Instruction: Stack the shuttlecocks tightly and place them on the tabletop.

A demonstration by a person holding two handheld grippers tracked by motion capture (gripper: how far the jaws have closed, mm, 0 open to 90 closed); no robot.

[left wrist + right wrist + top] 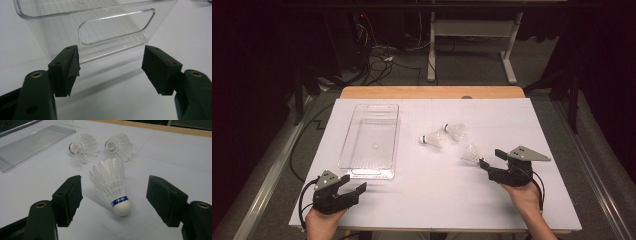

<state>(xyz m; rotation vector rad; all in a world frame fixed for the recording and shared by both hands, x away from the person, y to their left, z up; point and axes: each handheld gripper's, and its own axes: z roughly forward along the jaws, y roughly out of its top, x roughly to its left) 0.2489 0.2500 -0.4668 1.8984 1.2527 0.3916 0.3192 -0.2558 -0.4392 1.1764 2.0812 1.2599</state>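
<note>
1. High view first: white worktop (522, 210) with a bare wooden strip along its far edge, and dark floor dropping away on both sides.
2. Left claw (353, 183) sits near the worktop's front left corner, jaws spread wide, nothing between them.
3. Just ahead of it is the clear bin (371, 141), its long side running away from the person, its near short wall close to the claw tips but not touching.
4. Left gripper view backs that up: the bin (100, 15) stands upright with a cut-out handle slot in the facing wall, and bare white surface lies between the two pads.
5. Over on the right, the right claw (492, 156) is open as well, and the nearest shuttlecock (470, 152) lies just off its tips.
6. Right gripper view: that shuttlecock (112, 186) lies on its side between the open jaws, cork end toward the camera, with clear gaps to both pads, so it is not gripped.
7. Two more shuttlecocks (83, 147) lie beyond it, side by side, close together.
8. Open room: a wide bare stretch of worktop between bin and shuttlecocks, and more along the right and front edges.
9. Writing: a blue band round the near shuttlecock's cork carries white lettering, seemingly "PEAK".
</note>
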